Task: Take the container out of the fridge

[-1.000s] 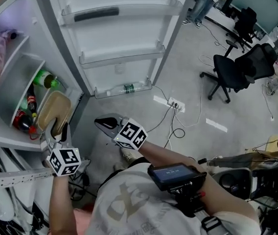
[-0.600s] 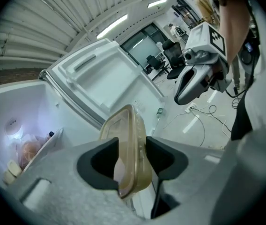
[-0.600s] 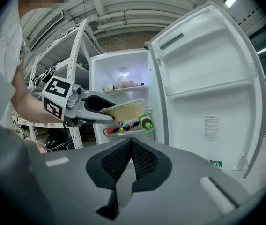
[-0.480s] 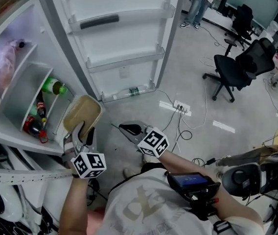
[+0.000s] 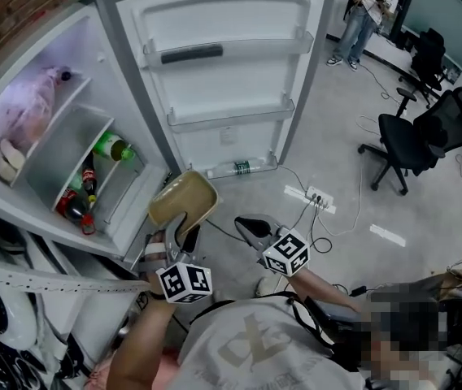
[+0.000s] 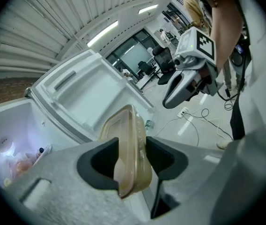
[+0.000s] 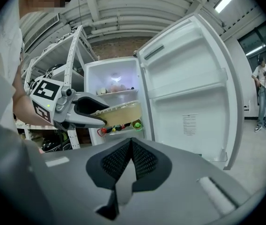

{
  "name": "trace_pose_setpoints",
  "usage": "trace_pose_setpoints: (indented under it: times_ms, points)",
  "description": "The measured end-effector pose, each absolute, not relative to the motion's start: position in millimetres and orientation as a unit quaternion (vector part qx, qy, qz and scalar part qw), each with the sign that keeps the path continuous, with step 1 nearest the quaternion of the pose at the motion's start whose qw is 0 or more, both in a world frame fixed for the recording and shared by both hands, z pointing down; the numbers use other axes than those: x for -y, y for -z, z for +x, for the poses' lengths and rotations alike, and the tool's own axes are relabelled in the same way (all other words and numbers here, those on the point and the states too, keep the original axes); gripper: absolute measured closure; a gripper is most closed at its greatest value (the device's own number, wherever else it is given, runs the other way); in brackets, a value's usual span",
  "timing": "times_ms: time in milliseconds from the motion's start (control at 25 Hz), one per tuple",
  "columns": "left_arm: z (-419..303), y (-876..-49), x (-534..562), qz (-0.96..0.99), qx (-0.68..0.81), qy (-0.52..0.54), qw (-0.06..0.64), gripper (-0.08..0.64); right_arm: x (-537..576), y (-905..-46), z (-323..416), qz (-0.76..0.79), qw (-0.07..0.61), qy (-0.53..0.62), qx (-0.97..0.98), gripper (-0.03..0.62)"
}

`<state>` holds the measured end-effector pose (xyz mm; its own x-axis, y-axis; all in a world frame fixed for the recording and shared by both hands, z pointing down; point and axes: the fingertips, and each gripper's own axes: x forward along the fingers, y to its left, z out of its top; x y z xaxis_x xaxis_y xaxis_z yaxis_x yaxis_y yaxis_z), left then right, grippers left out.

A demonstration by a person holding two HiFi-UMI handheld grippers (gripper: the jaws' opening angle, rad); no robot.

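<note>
Gripping the tan container (image 5: 184,203) by one end, the left claw (image 5: 179,232) holds it clear of the fridge (image 5: 68,149), above the grey floor (image 5: 337,145) at the foot of the open door (image 5: 223,71). The right claw (image 5: 250,227) hangs just beside it, its jaws pressed together on nothing. A white power strip (image 5: 319,196) lies on the floor beyond. Inside the fridge stand a green bottle (image 5: 114,146) and dark bottles (image 5: 76,205) with red caps, with a pink bag (image 5: 34,108) on the shelf above. A printed label (image 7: 189,124) on the door's inner face is too small to read. Farther off are a black office chair (image 5: 414,140) and a standing person (image 5: 366,10).
</note>
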<state>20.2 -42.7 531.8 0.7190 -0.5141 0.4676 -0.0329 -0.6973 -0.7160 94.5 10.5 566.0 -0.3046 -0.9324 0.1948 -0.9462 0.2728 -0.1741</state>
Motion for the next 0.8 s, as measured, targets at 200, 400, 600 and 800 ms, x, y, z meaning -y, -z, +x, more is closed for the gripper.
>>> trace_pose_setpoints:
  times_ms: [200,400,600,800]
  points:
    - [43,-541,23,-0.859,-0.145,0.339,0.356,0.370,-31,-565,121,0.603,0.021,-0.128,0.787,0.584]
    - [62,-548,6,-0.864,-0.137,0.336,0.350,0.370,-55,-567,145,0.617,0.017,-0.128,0.777,0.584]
    - [78,-556,-8,-0.869,-0.128,0.334,0.342,0.370,-74,-572,166,0.630,0.014,-0.133,0.765,0.584]
    - [90,-567,-20,-0.872,-0.114,0.337,0.336,0.370,-86,-576,181,0.639,0.011,-0.136,0.757,0.584]
